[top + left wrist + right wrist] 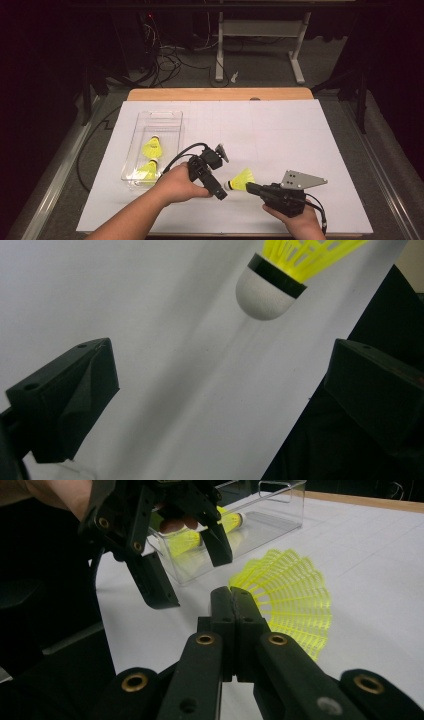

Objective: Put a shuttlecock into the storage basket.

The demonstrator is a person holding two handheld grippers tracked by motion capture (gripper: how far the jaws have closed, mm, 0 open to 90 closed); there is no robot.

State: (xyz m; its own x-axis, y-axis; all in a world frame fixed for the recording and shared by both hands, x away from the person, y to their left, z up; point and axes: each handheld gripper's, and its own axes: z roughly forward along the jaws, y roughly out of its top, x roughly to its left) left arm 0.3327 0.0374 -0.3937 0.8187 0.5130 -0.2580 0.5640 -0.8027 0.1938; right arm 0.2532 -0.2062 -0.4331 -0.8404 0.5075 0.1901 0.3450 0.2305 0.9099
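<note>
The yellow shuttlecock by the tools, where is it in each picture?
High view: loose shuttlecock lies low, middle, between both tools.
Left gripper view: top right, white cork pointing down-left.
Right gripper view: middle right, skirt fanned beyond the shut tool.
Shared landmark: white table sheet.

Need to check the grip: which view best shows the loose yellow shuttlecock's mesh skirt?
The right gripper view: the yellow plastic shuttlecock's skirt fans out beside the shut right tongs. The left gripper view shows mostly its cork; the high view shows it small.

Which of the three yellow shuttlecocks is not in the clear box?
The shuttlecock on the white sheet, between the left gripper and right gripper. The other two shuttlecocks lie inside the clear box.
</note>
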